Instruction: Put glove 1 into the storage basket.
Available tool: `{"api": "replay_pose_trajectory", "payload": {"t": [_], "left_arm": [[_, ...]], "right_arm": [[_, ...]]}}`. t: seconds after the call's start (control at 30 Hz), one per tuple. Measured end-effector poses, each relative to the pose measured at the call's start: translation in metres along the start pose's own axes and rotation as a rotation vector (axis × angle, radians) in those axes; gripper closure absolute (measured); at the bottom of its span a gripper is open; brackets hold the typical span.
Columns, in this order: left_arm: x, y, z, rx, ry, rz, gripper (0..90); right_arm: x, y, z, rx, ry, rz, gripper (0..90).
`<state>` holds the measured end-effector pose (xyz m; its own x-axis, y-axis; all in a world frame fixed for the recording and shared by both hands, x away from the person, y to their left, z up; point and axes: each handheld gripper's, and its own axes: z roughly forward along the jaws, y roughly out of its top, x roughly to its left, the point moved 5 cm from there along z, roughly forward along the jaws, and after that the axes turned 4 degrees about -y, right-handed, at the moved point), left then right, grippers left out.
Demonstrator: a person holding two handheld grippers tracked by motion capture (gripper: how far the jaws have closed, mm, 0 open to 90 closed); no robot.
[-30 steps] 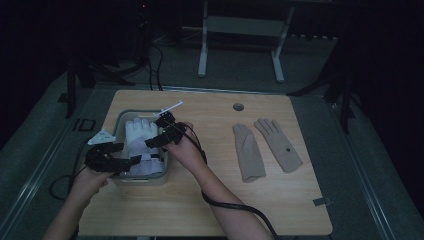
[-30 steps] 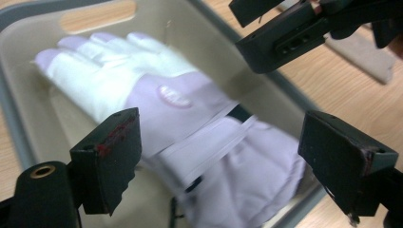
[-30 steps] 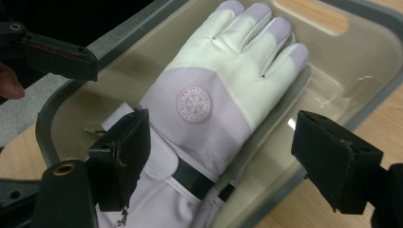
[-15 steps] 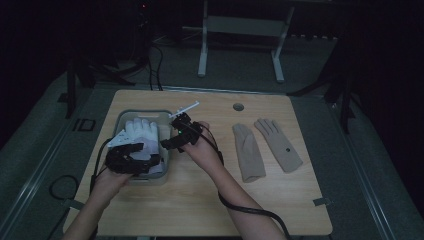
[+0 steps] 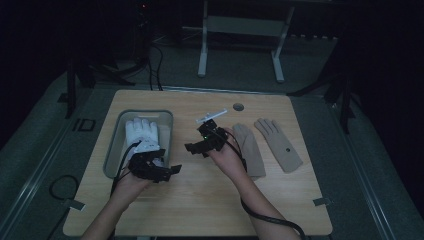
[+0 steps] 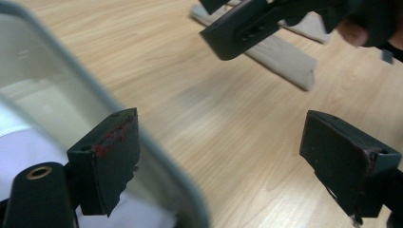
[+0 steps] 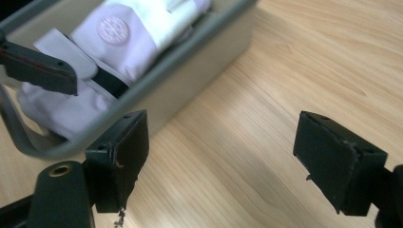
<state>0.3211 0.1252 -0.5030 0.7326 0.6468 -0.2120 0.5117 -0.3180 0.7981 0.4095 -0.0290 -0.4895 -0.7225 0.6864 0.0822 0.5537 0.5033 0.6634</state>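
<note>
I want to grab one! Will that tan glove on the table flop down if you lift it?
Probably yes. The tan glove lies flat and thin on the table, so it looks like soft cloth that would droop. It also looks light, and flat cloth shouldn't roll.

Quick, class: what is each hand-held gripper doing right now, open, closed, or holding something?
Left hand-held gripper: open, nothing between its jaws, at the grey bin's edge.
Right hand-held gripper: open, holding nothing, over bare table.
</note>
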Motion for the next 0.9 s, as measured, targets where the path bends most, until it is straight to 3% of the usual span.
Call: {"api": "replay_pose_trajectory", "payload": {"t": [0.17, 0.43, 0.57, 0.63, 0.73, 0.9], "left_arm": [[-0.015, 0.002, 0.013, 0.013, -0.039, 0.028, 13.9], [-0.036, -0.003, 0.031, 0.026, -0.119, 0.095, 13.9], [-0.046, -0.014, 0.043, 0.057, -0.193, 0.109, 13.9], [-0.050, -0.019, 0.050, 0.070, -0.196, 0.120, 14.0], [-0.059, -0.030, 0.061, 0.085, -0.257, 0.123, 13.9], [-0.072, -0.046, 0.077, 0.133, -0.314, 0.168, 13.9]], "right_arm": [[-0.014, -0.016, -0.007, -0.004, -0.033, 0.007, 19.9], [-0.031, -0.037, -0.019, -0.024, -0.038, 0.019, 19.5], [-0.038, -0.048, -0.025, -0.035, -0.048, 0.018, 18.1], [-0.042, -0.053, -0.026, -0.036, -0.052, 0.025, 17.9], [-0.047, -0.060, -0.028, -0.041, -0.051, 0.038, 17.6], [-0.054, -0.071, -0.031, -0.056, -0.053, 0.048, 17.3]]}}
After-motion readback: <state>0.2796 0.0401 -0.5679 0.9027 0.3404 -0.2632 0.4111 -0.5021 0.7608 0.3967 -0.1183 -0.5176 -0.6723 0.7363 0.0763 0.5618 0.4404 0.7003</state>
